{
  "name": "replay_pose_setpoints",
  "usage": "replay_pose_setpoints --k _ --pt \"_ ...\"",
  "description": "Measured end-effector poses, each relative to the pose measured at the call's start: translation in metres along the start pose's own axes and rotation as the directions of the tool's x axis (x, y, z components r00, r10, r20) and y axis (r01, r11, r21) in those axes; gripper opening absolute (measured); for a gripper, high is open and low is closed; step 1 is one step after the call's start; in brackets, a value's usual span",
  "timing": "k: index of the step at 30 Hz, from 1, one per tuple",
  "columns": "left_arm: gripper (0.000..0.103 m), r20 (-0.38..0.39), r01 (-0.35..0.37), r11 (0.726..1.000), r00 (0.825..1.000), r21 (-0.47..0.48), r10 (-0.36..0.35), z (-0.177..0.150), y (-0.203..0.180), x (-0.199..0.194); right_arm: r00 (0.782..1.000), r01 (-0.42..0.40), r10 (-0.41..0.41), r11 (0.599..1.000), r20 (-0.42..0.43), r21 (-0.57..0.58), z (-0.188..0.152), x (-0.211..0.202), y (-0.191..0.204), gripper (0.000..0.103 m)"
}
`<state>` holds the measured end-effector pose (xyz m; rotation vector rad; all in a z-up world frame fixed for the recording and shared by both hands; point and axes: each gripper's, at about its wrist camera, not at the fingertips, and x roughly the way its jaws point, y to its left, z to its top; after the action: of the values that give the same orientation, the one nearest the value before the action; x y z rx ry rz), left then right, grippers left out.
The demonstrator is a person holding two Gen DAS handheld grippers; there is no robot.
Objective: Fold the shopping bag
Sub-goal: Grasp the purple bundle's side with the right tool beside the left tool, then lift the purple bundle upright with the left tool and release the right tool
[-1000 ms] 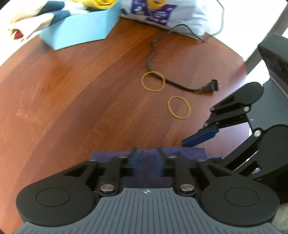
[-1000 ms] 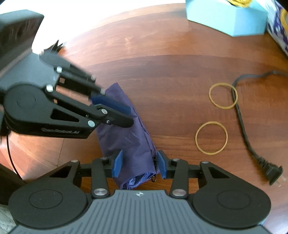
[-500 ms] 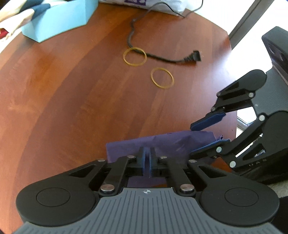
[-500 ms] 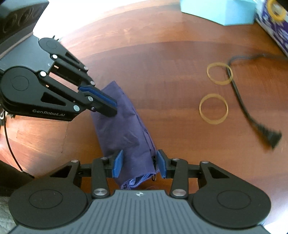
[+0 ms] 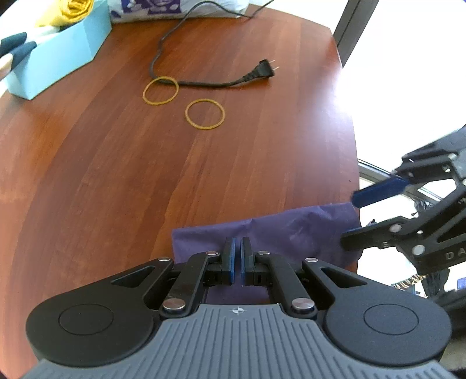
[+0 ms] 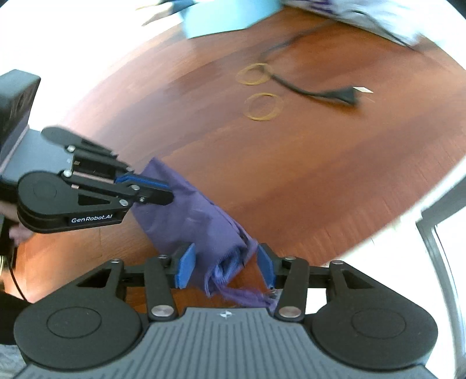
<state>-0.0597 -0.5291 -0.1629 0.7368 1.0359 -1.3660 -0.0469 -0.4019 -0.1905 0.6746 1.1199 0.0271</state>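
A folded purple shopping bag (image 5: 276, 230) lies on the brown wooden table (image 5: 145, 175), and its right end reaches the table's edge. My left gripper (image 5: 236, 242) points down onto the bag's left part, shut, pinching the fabric. The right wrist view shows the same left gripper (image 6: 163, 194) clamped on the far end of the bag (image 6: 189, 215). My right gripper (image 6: 225, 259) straddles the bag's near, bunched end with the handles. Its jaws are opening and the pads stand off the cloth. In the left wrist view the right gripper (image 5: 349, 221) sits at the table's edge.
Two yellow rubber bands (image 5: 160, 90) (image 5: 205, 113) lie farther back, beside a black power cord with its plug (image 5: 262, 70). A light blue box (image 5: 58, 58) and a white printed plastic bag (image 5: 163, 8) stand at the far side. A dark chair frame (image 6: 442, 250) is past the table edge.
My left gripper closed onto the bag. My right gripper's jaws spread wider and let go of the bunched end. Both hands shifted with the bag toward the table's edge, and the right one rolled.
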Motion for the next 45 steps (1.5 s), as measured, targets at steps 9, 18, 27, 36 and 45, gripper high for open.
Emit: replay_pose_setpoints --k 9,18,27,36,45 --pt "0.004 0.007 0.013 0.996 1.000 0.093 -0.014 0.022 -0.036 0.010 0.997 0.017 -0.037 0.966 0.070 0.259 -0.044 -0.017 -0.035 0.065" --pt "0.005 0.007 0.041 0.990 0.999 0.138 -0.042 0.034 -0.051 0.014 0.991 -0.106 0.064 0.915 0.119 0.390 -0.073 -0.021 -0.073 0.069" --pt "0.005 -0.017 0.080 0.990 0.997 0.119 -0.079 0.042 -0.045 0.015 0.974 -0.226 0.192 0.881 0.124 0.415 -0.066 0.004 -0.095 0.069" --pt "0.008 -0.022 0.111 0.986 0.994 0.128 -0.109 0.044 -0.039 0.012 0.956 -0.294 0.269 0.854 0.121 0.429 -0.060 0.016 -0.104 0.057" --pt "0.054 0.012 0.214 0.954 0.975 0.210 -0.221 0.050 -0.029 -0.020 0.972 -0.232 0.216 0.932 0.088 0.279 -0.042 -0.009 -0.078 0.040"
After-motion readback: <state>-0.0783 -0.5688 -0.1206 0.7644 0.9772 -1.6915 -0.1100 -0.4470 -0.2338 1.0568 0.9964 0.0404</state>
